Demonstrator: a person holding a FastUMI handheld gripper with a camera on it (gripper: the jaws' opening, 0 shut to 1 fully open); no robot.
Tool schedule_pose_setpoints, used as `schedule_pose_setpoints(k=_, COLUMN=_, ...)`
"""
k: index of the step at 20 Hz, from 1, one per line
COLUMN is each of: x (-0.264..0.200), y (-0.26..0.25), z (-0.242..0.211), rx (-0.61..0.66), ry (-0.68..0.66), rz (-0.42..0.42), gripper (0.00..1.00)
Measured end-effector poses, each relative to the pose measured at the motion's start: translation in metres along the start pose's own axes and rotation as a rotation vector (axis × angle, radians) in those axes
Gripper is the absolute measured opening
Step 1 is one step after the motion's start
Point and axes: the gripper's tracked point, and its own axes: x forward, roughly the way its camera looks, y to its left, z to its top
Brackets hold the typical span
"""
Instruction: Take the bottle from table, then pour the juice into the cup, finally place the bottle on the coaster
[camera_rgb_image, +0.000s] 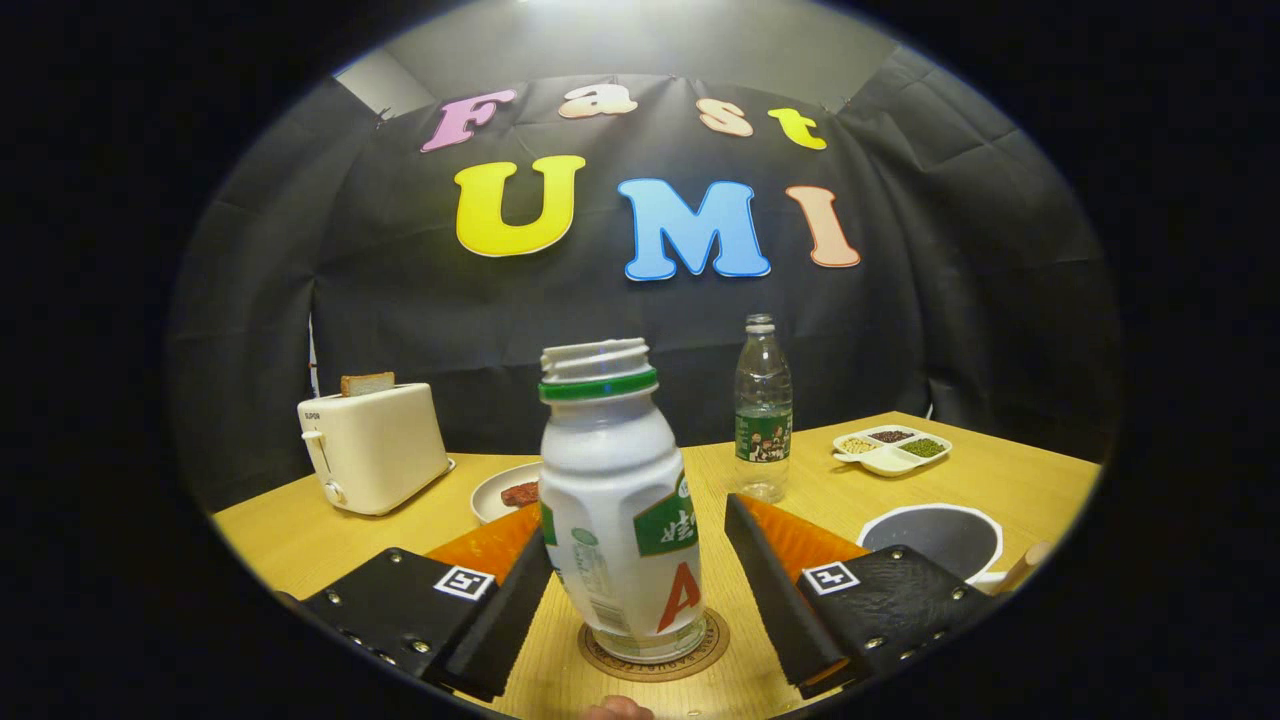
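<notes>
I see my tongs (640, 590) spread wide, the 2 fingers (500, 625) standing to either side of the white juice bottle (620, 510) with a clear gap on the right and the left finger just beside or brushing the bottle wall; I cannot tell if it touches, but the pair is not clamped on anything. The bottle stands upright between the fingers, its cap off, a green ring under the threaded neck, and its base sits on the round brown coaster (655, 650) on the wooden tabletop (290, 540). Just beyond the right finger is a grey cup (935, 540) with a white rim, resting on the tabletop near the bottle. Further back, a clear water bottle (763, 410) with a green label stands upright, and beyond it to the right lies a white divided dish (892, 448) holding 3 portions of small grains or beans. To the left, a cream toaster (372, 447) carries 1 slice of bread (367, 383) sticking out of its slot. Between the toaster and the juice bottle is a white plate (498, 490) with a dark piece of food on it, partly hidden behind the left finger and the bottle. A bit of a fingertip (618, 710) shows at the near end below the coaster.
</notes>
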Motion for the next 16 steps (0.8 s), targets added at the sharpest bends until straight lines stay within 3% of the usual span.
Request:
schedule_pose_setpoints(k=10, x=-0.066, y=0.003, z=0.086, rx=-0.041, ry=-0.088, rz=0.048, gripper=0.96)
schedule_pose_setpoints(k=16, x=-0.101, y=-0.003, z=0.138, rx=-0.021, ry=-0.121, rz=0.017, gripper=0.96)
